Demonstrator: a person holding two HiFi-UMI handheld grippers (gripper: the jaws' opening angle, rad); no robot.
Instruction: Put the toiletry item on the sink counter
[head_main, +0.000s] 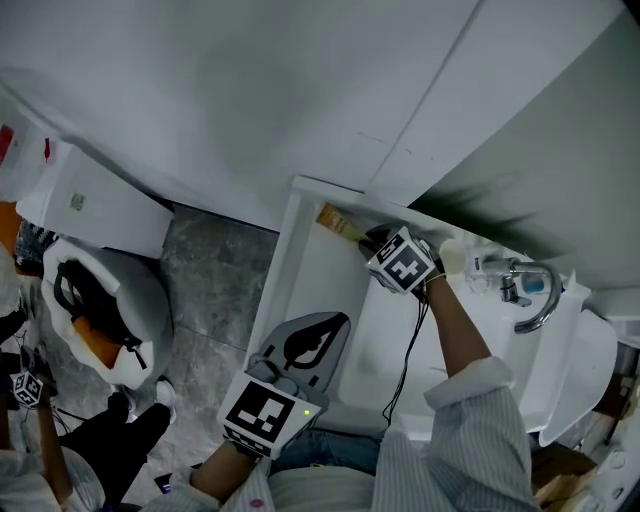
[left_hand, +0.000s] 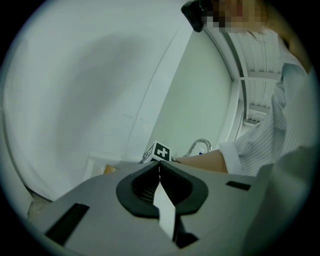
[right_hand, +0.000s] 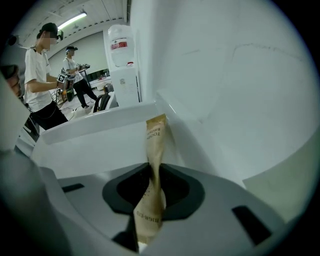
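A brown paper toothbrush packet (head_main: 335, 220) (right_hand: 155, 145) sticks out of my right gripper (head_main: 365, 238) (right_hand: 152, 172), which is shut on it. The packet's far end lies close over the back left corner of the white sink counter (head_main: 310, 270), by the wall. Whether it touches the counter I cannot tell. My left gripper (head_main: 325, 330) (left_hand: 160, 167) hangs low at the counter's front edge, shut with nothing in it. It looks toward the right gripper's marker cube (left_hand: 160, 151).
A chrome faucet (head_main: 535, 295) (left_hand: 200, 146) stands at the right over the basin, with a small white container (head_main: 455, 257) beside it. A white and black bag (head_main: 100, 310) lies on the floor at left. Two people (right_hand: 42, 75) and a water dispenser (right_hand: 122, 65) stand beyond the counter.
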